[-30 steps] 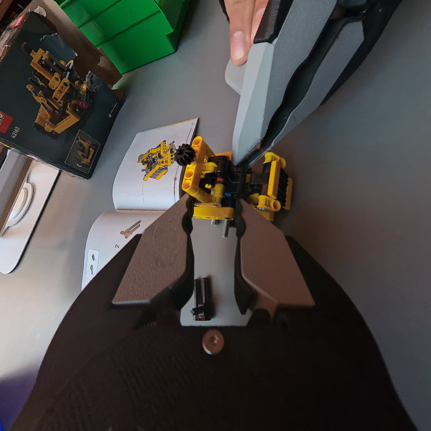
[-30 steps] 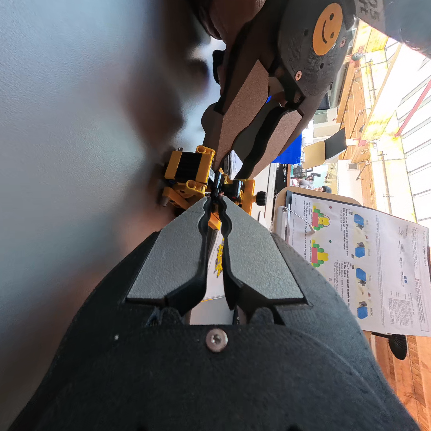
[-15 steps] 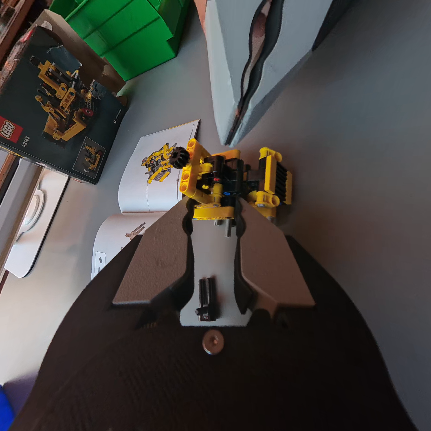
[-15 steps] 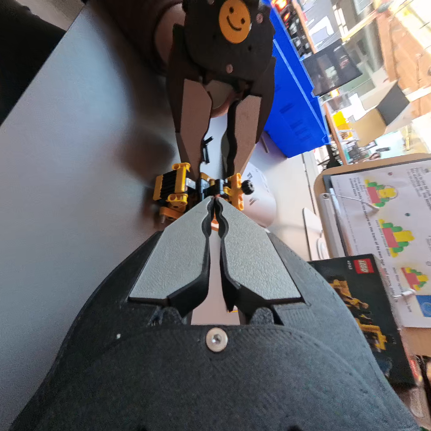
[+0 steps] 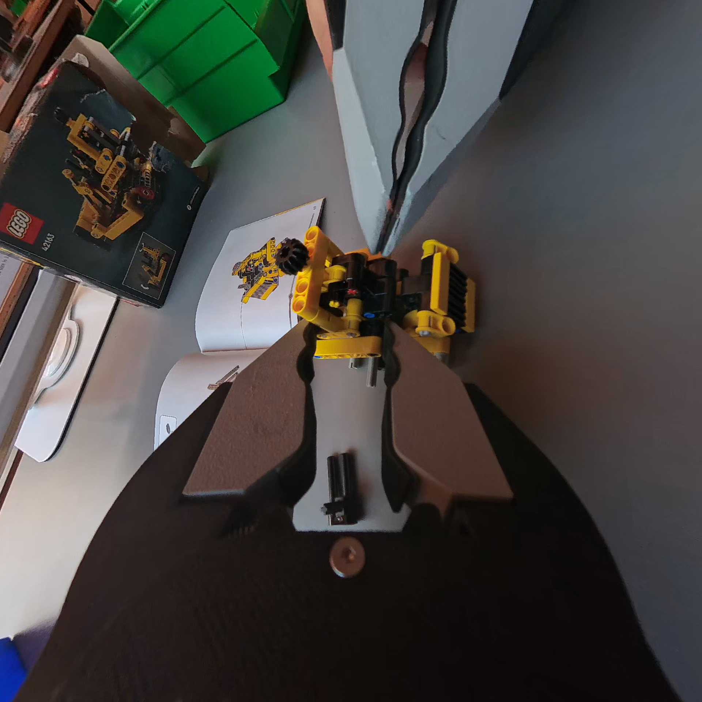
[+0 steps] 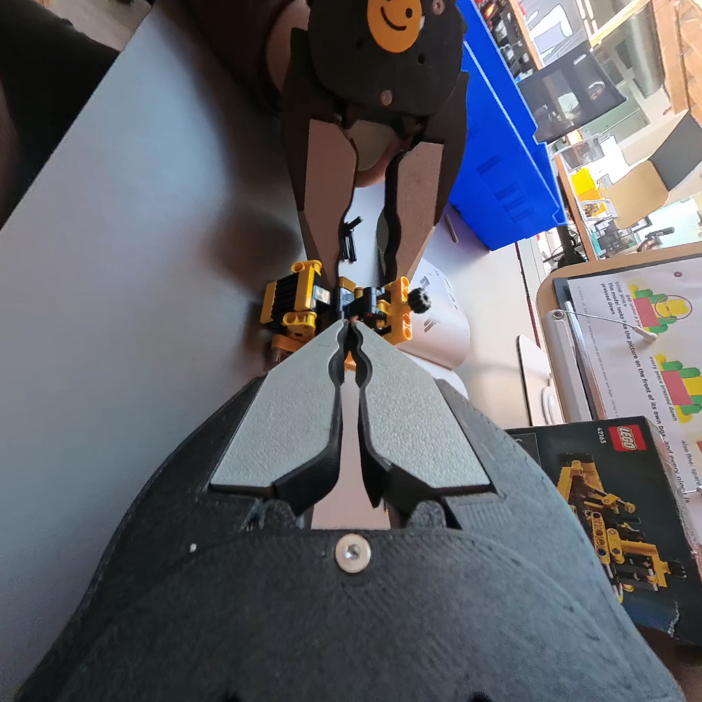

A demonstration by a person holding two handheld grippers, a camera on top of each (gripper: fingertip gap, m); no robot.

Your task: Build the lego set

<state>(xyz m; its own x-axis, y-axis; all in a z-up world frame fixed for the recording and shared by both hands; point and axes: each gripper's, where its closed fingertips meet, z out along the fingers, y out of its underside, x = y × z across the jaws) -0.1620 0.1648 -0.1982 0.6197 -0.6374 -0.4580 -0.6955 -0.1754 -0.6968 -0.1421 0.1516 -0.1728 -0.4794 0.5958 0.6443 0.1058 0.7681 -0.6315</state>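
A half-built yellow and black lego model (image 5: pixel 380 292) with a black gear stands on the grey table (image 5: pixel 569 342). My left gripper (image 5: pixel 347 338) is shut on its yellow base beam from the near side. My right gripper (image 5: pixel 383 247) comes from the far side, jaws shut, tips touching the model's top. In the right wrist view the right gripper (image 6: pixel 349 323) meets the model (image 6: pixel 342 307), with the left gripper (image 6: pixel 361 281) behind it. A reddish speck shows at the right tips; I cannot tell what it is. A small black piece (image 5: pixel 342 490) lies between my left fingers.
The lego box (image 5: pixel 95 182) and open instruction booklet (image 5: pixel 258 288) lie left of the model. Green bins (image 5: pixel 205 57) stand behind the box. In the right wrist view a blue bin (image 6: pixel 501 159), a printed sheet (image 6: pixel 645 342) and the box (image 6: pixel 607 532) are at the right. My two grippers' fingertips are within a few centimetres of each other. It is some 8 cm from my left tips to the small black piece (image 5: pixel 342 490).
My right gripper has swung from a sideways lean to face the left gripper; its tips lifted off the model briefly and touch its top again. The left gripper and model stayed put.
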